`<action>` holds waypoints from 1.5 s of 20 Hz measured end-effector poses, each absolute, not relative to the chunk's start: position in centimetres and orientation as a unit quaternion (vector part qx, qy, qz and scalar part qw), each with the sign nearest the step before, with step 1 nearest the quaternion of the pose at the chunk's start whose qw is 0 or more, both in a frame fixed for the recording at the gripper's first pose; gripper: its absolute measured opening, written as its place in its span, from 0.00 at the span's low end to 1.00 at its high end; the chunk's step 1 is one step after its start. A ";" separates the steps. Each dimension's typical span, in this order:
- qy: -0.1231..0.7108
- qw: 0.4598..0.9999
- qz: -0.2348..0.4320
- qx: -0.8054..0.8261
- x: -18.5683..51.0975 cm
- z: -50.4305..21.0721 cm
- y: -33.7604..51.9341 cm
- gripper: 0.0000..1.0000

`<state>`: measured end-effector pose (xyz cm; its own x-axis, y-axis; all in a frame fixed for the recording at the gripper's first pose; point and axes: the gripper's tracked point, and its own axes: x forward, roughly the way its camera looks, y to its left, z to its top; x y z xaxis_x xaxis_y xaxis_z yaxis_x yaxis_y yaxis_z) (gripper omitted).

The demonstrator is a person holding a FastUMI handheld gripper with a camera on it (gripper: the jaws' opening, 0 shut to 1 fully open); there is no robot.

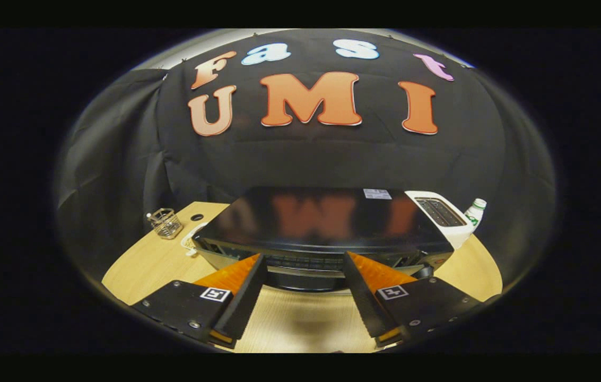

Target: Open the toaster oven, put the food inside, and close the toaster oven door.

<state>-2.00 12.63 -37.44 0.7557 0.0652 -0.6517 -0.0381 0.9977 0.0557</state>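
Your gripper (304, 265) is released, its fingers spread wide just before the front top edge of the toaster oven (321, 223) on the worktop (141, 265), so lower it squarely onto the door handle (305, 272) between them before you pull.

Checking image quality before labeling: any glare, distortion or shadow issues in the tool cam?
Gripper view: strong fisheye bend, the wooden table edge curving round; the glossy toaster oven top mirrors the wall as blurred orange glare; soft shadow on the table between the open tool fingers, just short of the oven door; wire basket, white toaster and bottle look small but sharp enough.
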 end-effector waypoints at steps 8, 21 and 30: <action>0.493 0.863 0.097 0.050 -12.9 -43.1 14.5 0.85; 0.571 0.812 0.085 0.085 -16.5 -49.9 15.0 0.82; 0.539 0.823 0.105 0.146 -18.3 -44.3 11.3 0.88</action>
